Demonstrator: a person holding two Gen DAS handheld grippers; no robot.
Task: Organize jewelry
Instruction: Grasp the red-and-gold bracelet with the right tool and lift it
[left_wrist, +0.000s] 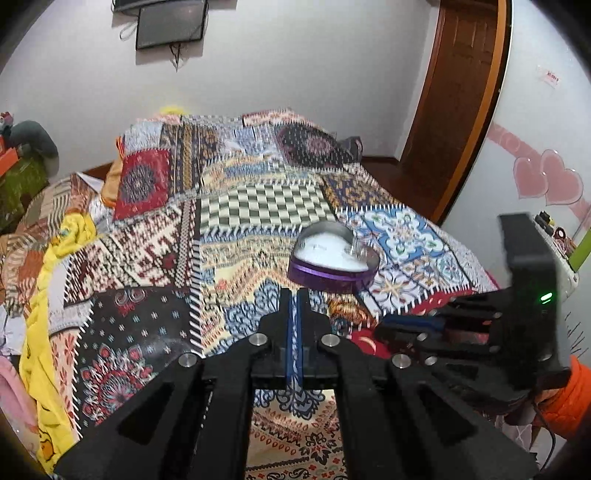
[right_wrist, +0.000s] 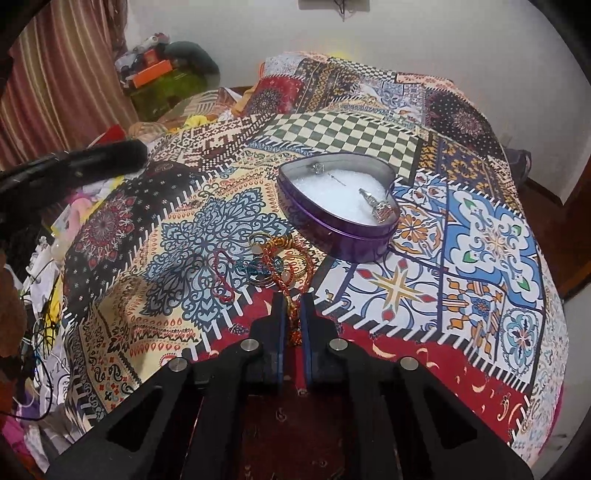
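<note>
A purple heart-shaped tin (right_wrist: 332, 236) with white filling lies open on the patchwork bedspread (right_wrist: 480, 236). Inside it rest a silver pendant (right_wrist: 380, 206) and a small silver piece (right_wrist: 317, 168). Just in front of the tin sits a tangled pile of jewelry (right_wrist: 273, 258): gold rings, a blue piece and a red beaded bracelet (right_wrist: 221, 273). My right gripper (right_wrist: 293, 295) is shut on a red-gold twisted cord (right_wrist: 286, 284) that trails from the pile. My left gripper (left_wrist: 294, 291) is shut with nothing in it, pointing at the tin (left_wrist: 332, 271) from a short way back.
A yellow cloth (left_wrist: 40, 314) and loose clutter lie along the bed's left side. A brown door (left_wrist: 454, 110) stands beyond the far right corner. An orange sleeve (left_wrist: 569, 402) shows behind the right gripper (left_wrist: 382, 328). A cluttered shelf (right_wrist: 162, 74) stands by the curtain.
</note>
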